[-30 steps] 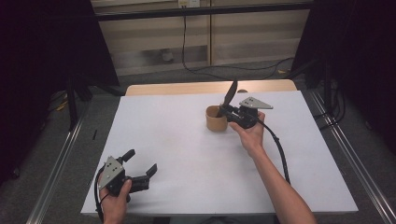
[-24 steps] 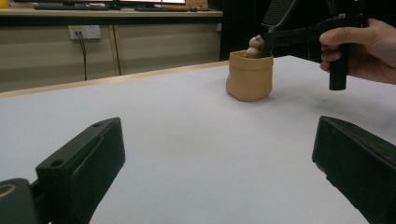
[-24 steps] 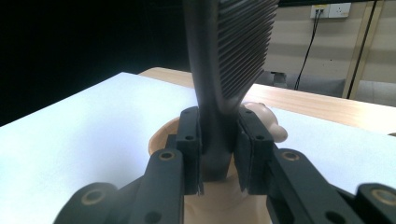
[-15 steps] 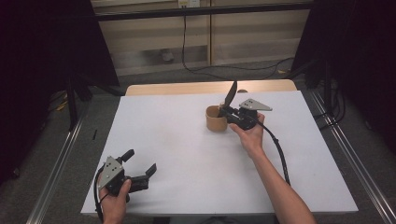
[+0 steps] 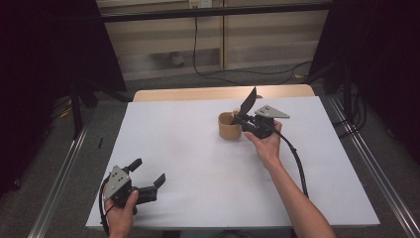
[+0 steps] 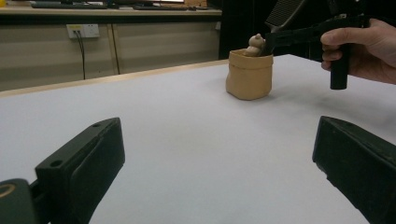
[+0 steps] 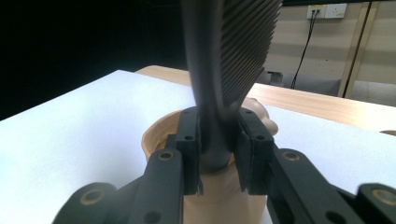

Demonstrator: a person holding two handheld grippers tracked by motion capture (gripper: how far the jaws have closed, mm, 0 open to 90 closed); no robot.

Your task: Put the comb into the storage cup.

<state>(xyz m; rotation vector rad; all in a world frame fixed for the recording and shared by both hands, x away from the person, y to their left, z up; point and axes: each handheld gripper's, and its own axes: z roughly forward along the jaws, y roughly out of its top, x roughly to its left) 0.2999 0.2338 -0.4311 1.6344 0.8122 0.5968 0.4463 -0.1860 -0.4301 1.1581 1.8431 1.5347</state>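
The right gripper [image 5: 241,119] clamps its jaws on a dark ribbed tool [image 5: 248,100] above the tan pot [image 5: 229,127] — mid-table, open white surface all round; the left gripper [image 5: 147,174], jaws apart, sits near the front edge.

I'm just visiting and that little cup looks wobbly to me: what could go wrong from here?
1. The right gripper clamps a black ribbed tool right above the small tan cup; a sideways nudge might tip the cup.
2. A small tan figure pokes above the rim beside the tool, so it could get knocked out.
3. The left gripper rests open, far away, so nothing steadies the cup.
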